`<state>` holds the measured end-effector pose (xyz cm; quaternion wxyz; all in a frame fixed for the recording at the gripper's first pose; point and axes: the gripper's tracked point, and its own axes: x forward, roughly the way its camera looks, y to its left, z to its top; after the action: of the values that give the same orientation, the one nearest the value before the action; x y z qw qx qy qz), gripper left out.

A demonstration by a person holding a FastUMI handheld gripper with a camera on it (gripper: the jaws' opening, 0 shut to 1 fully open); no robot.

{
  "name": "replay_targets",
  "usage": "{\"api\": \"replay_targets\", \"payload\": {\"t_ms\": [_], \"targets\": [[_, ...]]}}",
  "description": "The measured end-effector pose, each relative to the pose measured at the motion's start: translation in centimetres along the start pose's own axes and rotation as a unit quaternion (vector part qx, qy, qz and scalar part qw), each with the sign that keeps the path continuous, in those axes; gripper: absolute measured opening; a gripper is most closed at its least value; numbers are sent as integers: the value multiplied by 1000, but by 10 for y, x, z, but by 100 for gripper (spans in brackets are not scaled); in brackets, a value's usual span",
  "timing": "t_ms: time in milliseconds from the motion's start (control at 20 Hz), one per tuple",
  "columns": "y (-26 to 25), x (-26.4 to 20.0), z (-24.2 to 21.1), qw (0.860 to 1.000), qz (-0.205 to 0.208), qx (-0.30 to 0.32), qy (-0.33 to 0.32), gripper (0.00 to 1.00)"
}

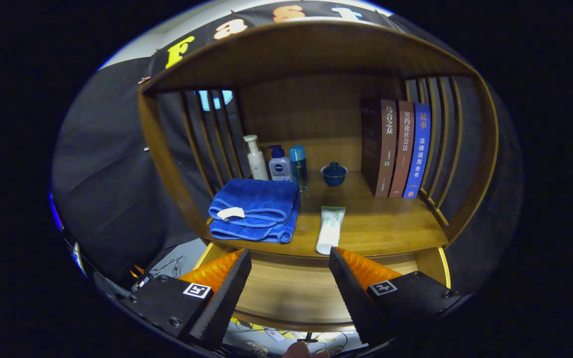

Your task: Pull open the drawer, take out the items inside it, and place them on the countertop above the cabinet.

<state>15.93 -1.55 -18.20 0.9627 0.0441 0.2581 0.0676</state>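
From the gripper view, the drawer (291,293) stands pulled open right under the gripper (290,278), its pale wooden floor showing between and below the two fingers. What I can see of that floor looks bare, though the parts under the finger bodies are hidden, so I cannot say the drawer is emptied. The gripper's fingers are spread wide, with nothing between them and nothing touching them.

Just ahead of the fingers and a step higher lies the countertop (381,223). A white tube (330,229) rests on it, long axis pointing straight away from the gripper, its near end slightly overhanging the front edge between the two fingertips. Left of the tube sits a folded blue towel (256,210), near the same edge. Beyond them, by the back wall, stand three bottles (276,163) and a small blue lidded cup (334,174), with three books (402,149) upright to the right.

I judge any remaining move turns on looking down into the drawer, not forward.
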Motion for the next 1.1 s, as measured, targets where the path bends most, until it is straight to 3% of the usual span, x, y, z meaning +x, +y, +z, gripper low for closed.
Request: {"api": "replay_targets", "payload": {"t_ms": [350,600,1100], "targets": [[-18,-48,-60,990,-80,-34,-112,100],[-8,-60,-102,983,-67,-11,-168,99],[-26,-31,-187,986,-90,-18,-137,99]]}}
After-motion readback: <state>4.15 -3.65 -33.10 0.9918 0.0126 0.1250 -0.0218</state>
